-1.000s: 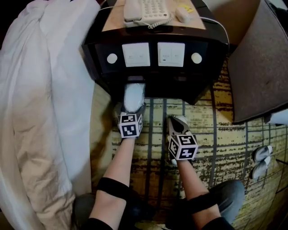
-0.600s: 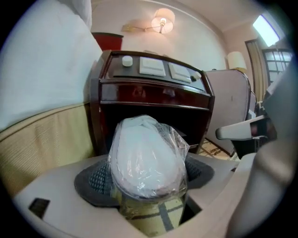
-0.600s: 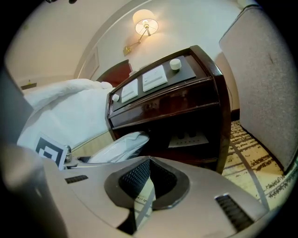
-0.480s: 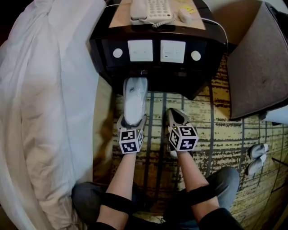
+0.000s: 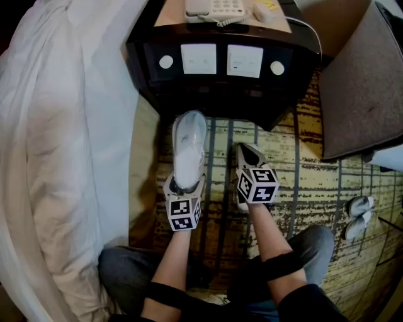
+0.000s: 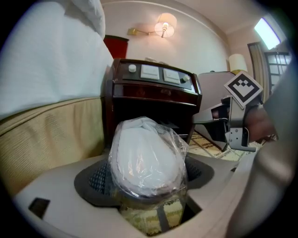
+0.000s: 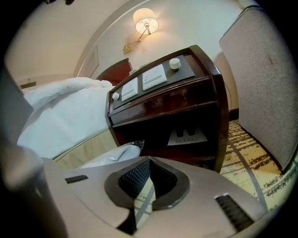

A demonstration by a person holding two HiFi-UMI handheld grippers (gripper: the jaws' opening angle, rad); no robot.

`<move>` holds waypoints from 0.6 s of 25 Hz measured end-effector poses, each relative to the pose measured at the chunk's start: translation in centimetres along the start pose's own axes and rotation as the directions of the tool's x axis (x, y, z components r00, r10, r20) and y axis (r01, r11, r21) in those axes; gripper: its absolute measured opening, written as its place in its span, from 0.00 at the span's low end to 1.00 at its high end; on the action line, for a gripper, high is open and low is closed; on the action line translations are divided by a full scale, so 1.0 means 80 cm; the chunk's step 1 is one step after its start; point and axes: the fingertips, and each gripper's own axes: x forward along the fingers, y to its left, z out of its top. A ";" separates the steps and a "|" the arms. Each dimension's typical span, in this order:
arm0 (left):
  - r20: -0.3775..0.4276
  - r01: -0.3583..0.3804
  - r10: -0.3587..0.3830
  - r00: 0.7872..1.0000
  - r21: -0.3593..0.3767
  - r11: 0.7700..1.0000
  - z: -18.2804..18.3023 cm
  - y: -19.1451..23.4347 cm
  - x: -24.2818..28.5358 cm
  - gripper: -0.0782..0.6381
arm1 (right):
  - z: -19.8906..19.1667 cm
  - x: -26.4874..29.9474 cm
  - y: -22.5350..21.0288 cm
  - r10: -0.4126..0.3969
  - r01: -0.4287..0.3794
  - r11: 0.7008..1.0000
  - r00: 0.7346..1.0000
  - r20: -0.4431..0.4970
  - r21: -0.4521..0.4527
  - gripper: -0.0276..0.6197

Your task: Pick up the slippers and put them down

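A pair of white slippers sealed in a clear plastic bag [image 5: 189,146] lies lengthwise over the patterned carpet, just in front of the dark nightstand [image 5: 220,94]. My left gripper [image 5: 184,187] is shut on the bag's near end. In the left gripper view the wrapped slippers [image 6: 146,155] fill the gap between the dark pads [image 6: 98,179], and my left gripper [image 6: 148,188] holds them off the carpet. My right gripper [image 5: 247,157] hovers beside them on the right, shut and empty. Its closed jaws show in the right gripper view [image 7: 148,179], with the slippers [image 7: 114,155] to their left.
A bed with white covers [image 5: 63,126] runs along the left. The nightstand carries a phone [image 5: 214,9] and a switch panel. A grey armchair [image 5: 362,82] stands at the right. Another pair of slippers [image 5: 357,217] lies on the carpet at the far right. The person's knees are below.
My left gripper has drawn the bagged slippers out from under the nightstand toward the person. The right gripper has stayed in place.
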 end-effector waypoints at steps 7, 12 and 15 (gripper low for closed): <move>-0.073 0.042 -0.043 0.996 -0.014 0.999 -0.057 -0.026 0.005 0.67 | -0.010 -0.005 -0.006 -0.014 0.014 1.000 1.000 -0.016 -0.008 0.05; -0.151 0.047 -0.054 0.987 -0.045 0.998 -0.112 -0.030 0.017 0.67 | -0.019 -0.005 -0.017 -0.031 0.031 0.999 0.999 -0.025 -0.019 0.05; -0.189 0.044 -0.054 0.980 -0.058 0.997 -0.141 -0.032 0.025 0.67 | -0.028 -0.006 -0.021 -0.041 0.040 0.999 0.998 -0.038 -0.024 0.05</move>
